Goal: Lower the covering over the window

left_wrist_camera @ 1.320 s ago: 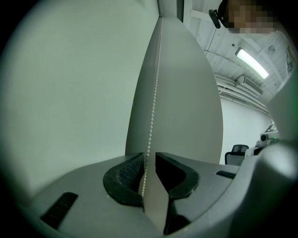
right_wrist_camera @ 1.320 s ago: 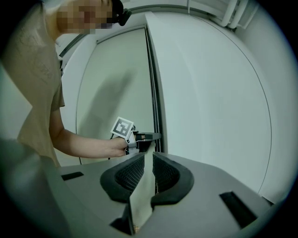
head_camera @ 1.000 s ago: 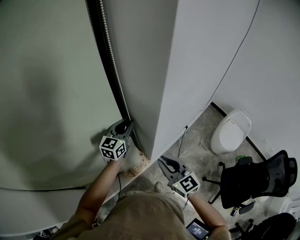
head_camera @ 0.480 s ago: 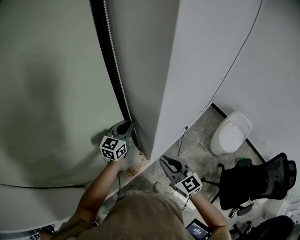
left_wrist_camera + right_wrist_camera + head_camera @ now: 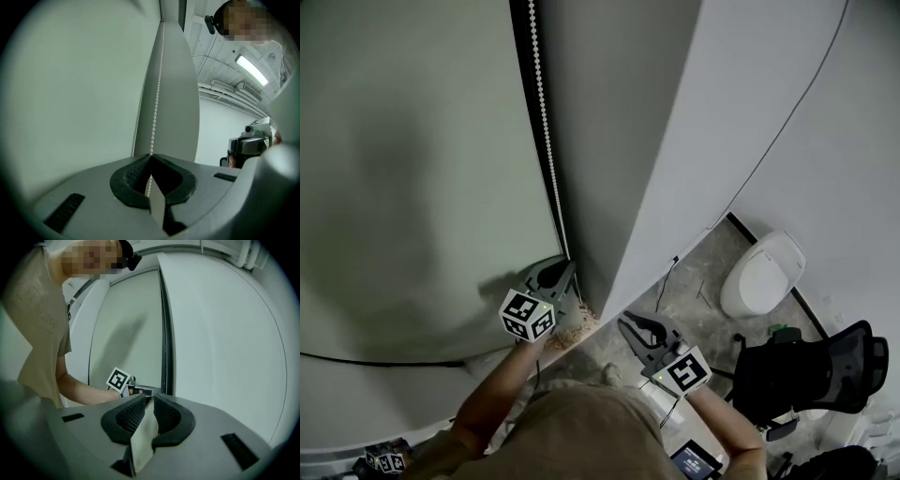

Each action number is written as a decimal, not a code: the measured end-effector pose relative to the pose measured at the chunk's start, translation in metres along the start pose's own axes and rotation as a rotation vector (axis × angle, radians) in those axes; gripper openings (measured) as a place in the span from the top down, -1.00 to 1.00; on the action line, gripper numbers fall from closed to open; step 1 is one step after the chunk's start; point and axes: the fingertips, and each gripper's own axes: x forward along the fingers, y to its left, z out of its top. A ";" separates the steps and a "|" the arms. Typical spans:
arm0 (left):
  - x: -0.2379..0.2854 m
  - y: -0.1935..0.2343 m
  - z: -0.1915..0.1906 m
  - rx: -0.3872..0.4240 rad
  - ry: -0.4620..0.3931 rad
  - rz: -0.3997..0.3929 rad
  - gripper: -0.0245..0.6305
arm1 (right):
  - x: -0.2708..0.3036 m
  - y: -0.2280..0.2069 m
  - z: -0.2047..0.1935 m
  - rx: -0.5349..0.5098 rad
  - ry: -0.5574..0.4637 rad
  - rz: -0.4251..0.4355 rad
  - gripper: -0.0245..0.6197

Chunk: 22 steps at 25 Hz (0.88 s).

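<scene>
The bead chain (image 5: 154, 114) was found hanging down the right edge of the window (image 5: 525, 84), just beside its dark frame and at the side of the pale covering (image 5: 412, 169) that lay across the opening. The left gripper (image 5: 151, 156) was held level at the lower part of the chain. Its jaws were brought together on the beads, so that the strand ran straight up out of the pads. The right gripper (image 5: 149, 397) was held lower, near the grey wall (image 5: 694, 122) and well apart from the chain. Its jaws were left a narrow slit apart, and nothing was seen between them.

The chain was judged to be light and thin, limp sideways but firm once drawn taut. Its beads were taken to be small, hard and smooth, so a loose grip would be slid through, though each bead would be caught well by ribbed pads. The load was reckoned modest: the drag of the roller and the weight of soft fabric.

Hold was best taken across the strand with a bead seated inside the pads. The pull was best kept along the chain's own line, not out from the wall, so that the fitting above would not be strained. Only one strand was made out; whether a second lay hidden behind it could not be told.
</scene>
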 end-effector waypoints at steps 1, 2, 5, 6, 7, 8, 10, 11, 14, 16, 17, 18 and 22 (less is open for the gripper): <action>-0.004 -0.004 -0.001 -0.005 -0.001 0.001 0.87 | 0.002 0.003 0.006 -0.003 -0.008 0.010 0.79; -0.007 -0.007 0.000 -0.009 -0.001 0.001 0.87 | 0.004 0.006 0.013 -0.007 -0.018 0.020 0.79; -0.016 -0.013 0.001 -0.016 -0.002 0.001 0.87 | 0.012 0.013 0.030 -0.020 -0.044 0.048 0.79; -0.017 -0.014 -0.001 -0.015 -0.003 0.001 0.87 | 0.015 0.014 0.032 -0.025 -0.048 0.056 0.79; -0.019 -0.015 -0.003 -0.015 -0.003 0.002 0.87 | 0.017 0.015 0.032 -0.029 -0.051 0.064 0.79; -0.019 -0.016 -0.006 -0.014 -0.003 0.005 0.87 | 0.019 0.015 0.031 -0.032 -0.051 0.070 0.79; -0.020 -0.017 -0.008 -0.014 -0.003 0.012 0.87 | 0.022 0.014 0.029 -0.028 -0.048 0.077 0.79; -0.021 -0.018 -0.007 -0.013 -0.002 0.017 0.87 | 0.023 0.013 0.029 -0.024 -0.046 0.079 0.79; -0.022 -0.020 -0.003 -0.013 -0.001 0.034 0.87 | 0.021 0.008 0.034 -0.016 -0.054 0.087 0.79; -0.023 -0.020 -0.002 -0.013 -0.002 0.047 0.87 | 0.021 0.007 0.037 -0.011 -0.062 0.094 0.79; -0.024 -0.020 -0.002 -0.013 -0.002 0.054 0.87 | 0.021 0.006 0.038 -0.007 -0.066 0.097 0.79; -0.024 -0.021 -0.002 -0.012 -0.002 0.061 0.87 | 0.020 0.004 0.038 -0.004 -0.070 0.099 0.79; -0.026 -0.024 -0.004 -0.011 -0.003 0.091 0.87 | 0.016 0.001 0.040 0.003 -0.091 0.115 0.79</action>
